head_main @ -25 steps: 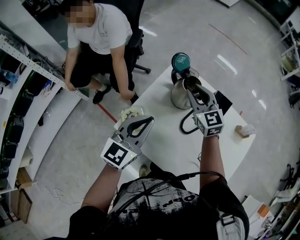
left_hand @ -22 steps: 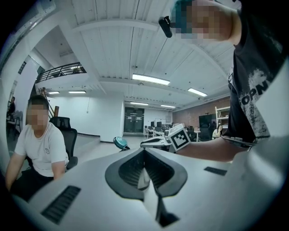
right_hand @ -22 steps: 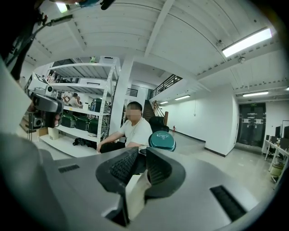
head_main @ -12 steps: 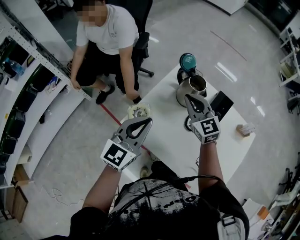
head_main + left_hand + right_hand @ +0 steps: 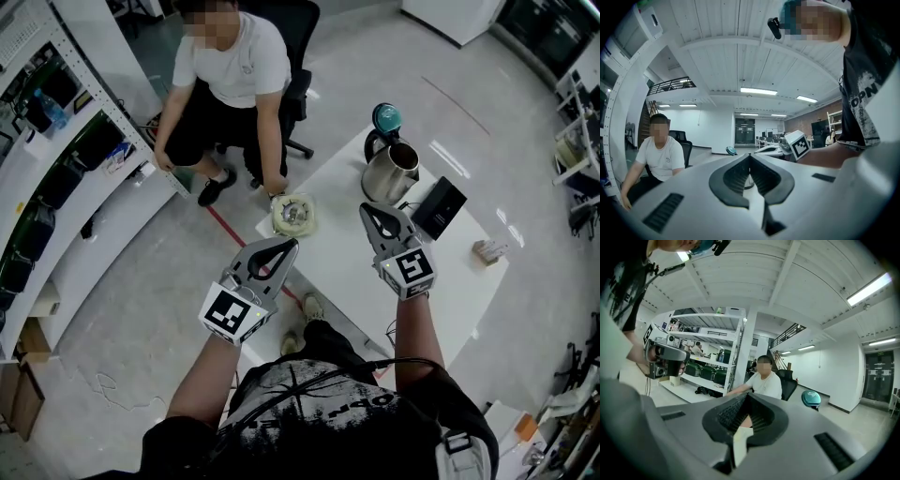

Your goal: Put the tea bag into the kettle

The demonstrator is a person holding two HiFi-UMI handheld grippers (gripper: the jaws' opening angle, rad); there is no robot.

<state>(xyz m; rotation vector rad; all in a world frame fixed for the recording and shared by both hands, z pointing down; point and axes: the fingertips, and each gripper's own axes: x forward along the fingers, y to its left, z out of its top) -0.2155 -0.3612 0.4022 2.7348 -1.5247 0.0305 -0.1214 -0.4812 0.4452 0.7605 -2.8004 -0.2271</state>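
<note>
Steel kettle (image 5: 388, 176) stands near the far corner of a white surface (image 5: 450, 281), upper centre-right in the head view, mouth open, with a teal lid (image 5: 386, 117) raised behind it. Its inside is too small to read, and the tea bag cannot be made out in any view. Below it the right gripper (image 5: 377, 214) hangs with its jaws together; a pale strip low in their gap cannot be identified. The left gripper (image 5: 284, 247), lower left, is also closed and empty. A cream round object (image 5: 293, 214) and a black box (image 5: 438, 206) flank the kettle. A seated person (image 5: 234, 70) and white shelving (image 5: 84, 216) fill the upper left over a glossy grey floor (image 5: 141, 309).
</note>
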